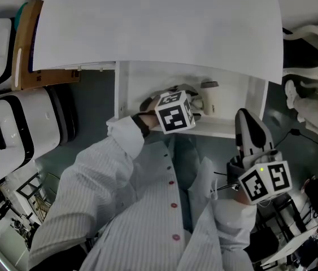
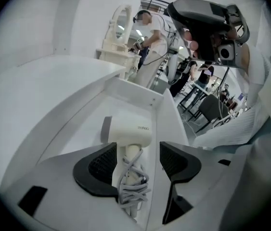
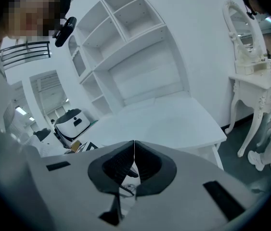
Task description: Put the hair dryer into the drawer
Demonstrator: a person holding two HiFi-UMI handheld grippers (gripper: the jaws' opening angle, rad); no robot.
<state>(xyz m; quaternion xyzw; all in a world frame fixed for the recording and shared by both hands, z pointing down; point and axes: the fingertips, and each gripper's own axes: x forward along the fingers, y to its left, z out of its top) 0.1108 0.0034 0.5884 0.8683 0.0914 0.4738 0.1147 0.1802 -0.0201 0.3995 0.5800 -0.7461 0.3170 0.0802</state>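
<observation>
A white hair dryer (image 2: pixel 128 129) lies flat in the open white drawer (image 2: pixel 171 124), its grey cord wound round the handle. My left gripper (image 2: pixel 136 153) hangs just above it, open, the pads apart on either side of the handle and not touching it. In the head view the left gripper (image 1: pixel 173 97) sits over the drawer (image 1: pixel 218 130) under its marker cube, and only part of the hair dryer (image 1: pixel 199 101) shows beside it. My right gripper (image 1: pixel 248 126) is off to the right, outside the drawer's front. Its pads (image 3: pixel 147 165) are shut together with nothing between them.
The white table top (image 1: pixel 159 27) overhangs the drawer. White machines (image 1: pixel 12 129) stand on the floor at the left. A white shelf unit (image 3: pixel 125 28) and an ornate dressing table (image 3: pixel 253 81) line the far wall. People (image 2: pixel 149 28) and chairs are in the background.
</observation>
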